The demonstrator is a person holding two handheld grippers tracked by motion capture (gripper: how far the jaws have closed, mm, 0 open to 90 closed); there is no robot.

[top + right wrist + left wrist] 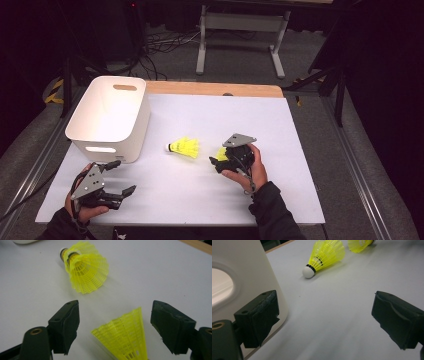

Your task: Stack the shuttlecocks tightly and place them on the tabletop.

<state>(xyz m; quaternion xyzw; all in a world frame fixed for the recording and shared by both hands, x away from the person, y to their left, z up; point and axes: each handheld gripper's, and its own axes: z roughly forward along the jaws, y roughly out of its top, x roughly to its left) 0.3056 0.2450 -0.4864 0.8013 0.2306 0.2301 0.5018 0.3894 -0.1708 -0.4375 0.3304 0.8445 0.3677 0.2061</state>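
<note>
- The right gripper (218, 161) lies low over the counter (200, 195), its black, blocky jaws spread wide; in the right gripper view they stand either side of a yellow shuttlecock (125, 335) without pressing on it, gaps showing on both sides.
- That near shuttlecock is a flared cone of fine plastic mesh, ribbed lengthwise, its wide skirt pointing away from the camera; its head is out of sight at the frame's bottom.
- A second shuttlecock (183, 147) lies on its side just beyond, toward the bin, apart from the first. It has the same netted yellow skirt, a dark band at the neck and a rounded white head (308, 272).
- The left gripper (118, 177) rests near the counter's front left corner, jaws wide with nothing between them; the pads look matte and slightly rough, with moulded steps.
- A grey three-cornered plate (238, 140) with small holes tops the right gripper.
- The white bin (111, 117) is smooth plastic with rounded corners and oval handle slots, standing just beside the left gripper.
- The counter is covered by a plain, matte pale sheet; a wooden edge (215, 89) shows at the far side.
- I can read no writing or label anywhere.
</note>
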